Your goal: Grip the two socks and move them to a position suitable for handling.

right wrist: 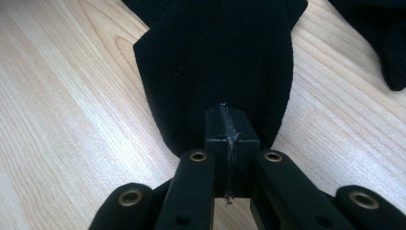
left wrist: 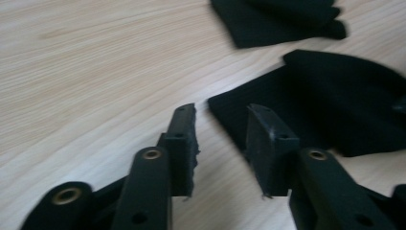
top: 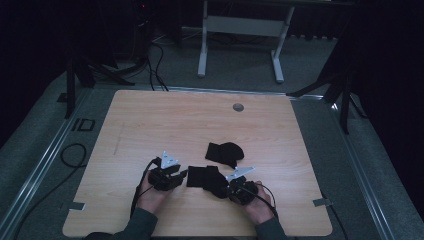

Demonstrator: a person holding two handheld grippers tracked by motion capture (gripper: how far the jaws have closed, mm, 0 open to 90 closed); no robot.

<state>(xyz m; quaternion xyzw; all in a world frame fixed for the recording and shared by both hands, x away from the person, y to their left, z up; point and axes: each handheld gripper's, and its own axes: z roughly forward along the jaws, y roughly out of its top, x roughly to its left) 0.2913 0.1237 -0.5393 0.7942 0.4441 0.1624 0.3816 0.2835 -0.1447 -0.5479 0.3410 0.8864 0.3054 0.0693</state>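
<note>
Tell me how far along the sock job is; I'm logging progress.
Done: one sock lies bunched apart, farther up the table. In hand: the right gripper is shut on one end of the near sock, while the left gripper is open at its other end, with no grip on it. Left: gripping that end and handling the sock.

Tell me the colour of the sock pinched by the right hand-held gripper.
Black, plain ribbed knit sock; the right gripper view shows it best.

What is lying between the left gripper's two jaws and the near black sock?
Only bare table. In the left gripper view, the left gripper stands open just short of the near black sock; wood shows between.
</note>
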